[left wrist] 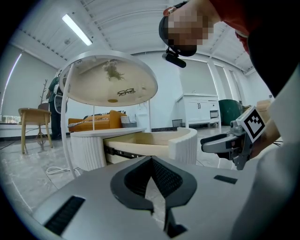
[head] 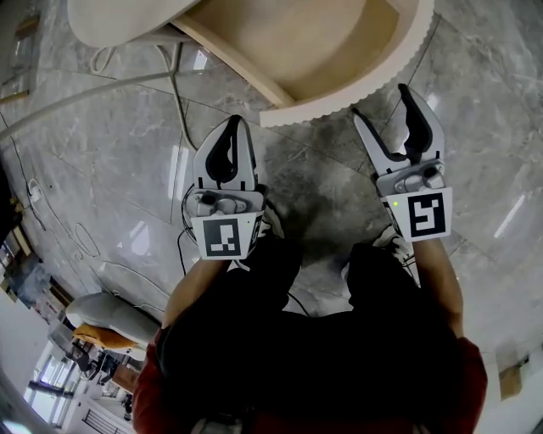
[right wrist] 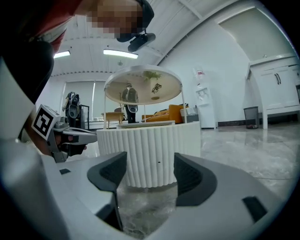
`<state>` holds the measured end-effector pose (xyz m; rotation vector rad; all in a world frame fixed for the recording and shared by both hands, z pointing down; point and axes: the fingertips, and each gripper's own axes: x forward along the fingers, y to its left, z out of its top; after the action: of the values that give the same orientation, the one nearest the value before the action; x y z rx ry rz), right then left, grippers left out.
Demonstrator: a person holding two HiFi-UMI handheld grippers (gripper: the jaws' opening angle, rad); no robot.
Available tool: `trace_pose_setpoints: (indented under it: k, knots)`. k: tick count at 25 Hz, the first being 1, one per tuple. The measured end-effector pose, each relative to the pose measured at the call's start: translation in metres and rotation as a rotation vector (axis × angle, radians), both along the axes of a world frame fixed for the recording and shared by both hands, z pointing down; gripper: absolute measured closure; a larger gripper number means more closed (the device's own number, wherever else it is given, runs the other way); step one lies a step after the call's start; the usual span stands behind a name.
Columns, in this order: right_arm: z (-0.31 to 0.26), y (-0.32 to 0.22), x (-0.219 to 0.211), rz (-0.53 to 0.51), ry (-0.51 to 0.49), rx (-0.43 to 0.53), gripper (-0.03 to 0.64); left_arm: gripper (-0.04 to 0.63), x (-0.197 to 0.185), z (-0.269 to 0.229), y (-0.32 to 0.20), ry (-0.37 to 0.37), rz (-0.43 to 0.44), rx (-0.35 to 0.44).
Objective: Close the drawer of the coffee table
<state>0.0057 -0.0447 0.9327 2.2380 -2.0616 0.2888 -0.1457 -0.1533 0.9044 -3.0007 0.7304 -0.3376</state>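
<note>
drawer (head: 344, 51) stands pulled out of the coffee table (head: 119, 21), ribbed front facing the person. left gripper (head: 232, 125) is clenched, nothing in it, near the drawer front but apart from it. right gripper (head: 382, 106) is released, jaws wide and empty, tips close to the ribbed front, not touching. both over the marble floor (head: 314, 178).

Just ahead of left gripper (head: 232, 120) and right gripper (head: 382, 102): drawer (head: 322, 51), sticking out from table (head: 127, 21). Left of drawer, on floor (head: 322, 186): cable (head: 174, 85). Behind both grippers, lower down: legs (head: 259, 288). Right gripper nearer drawer's right end.
</note>
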Motion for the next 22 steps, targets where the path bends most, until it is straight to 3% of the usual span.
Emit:
trace_pose_setpoints:
  k: [4,11,22]
  knots:
    - [0.018,-0.005,-0.008,-0.05,0.004,-0.077,0.281,0.583,-0.002,0.003,0.003,0.004,0.004,-0.003]
    - [0.021,-0.014,-0.005,-0.042,-0.026,-0.063,0.278,0.583,-0.005,0.006,0.005,-0.008,0.023,-0.001]
    - [0.024,-0.03,-0.009,-0.078,0.008,-0.087,0.278,0.583,-0.005,0.009,0.008,0.005,0.033,-0.015]
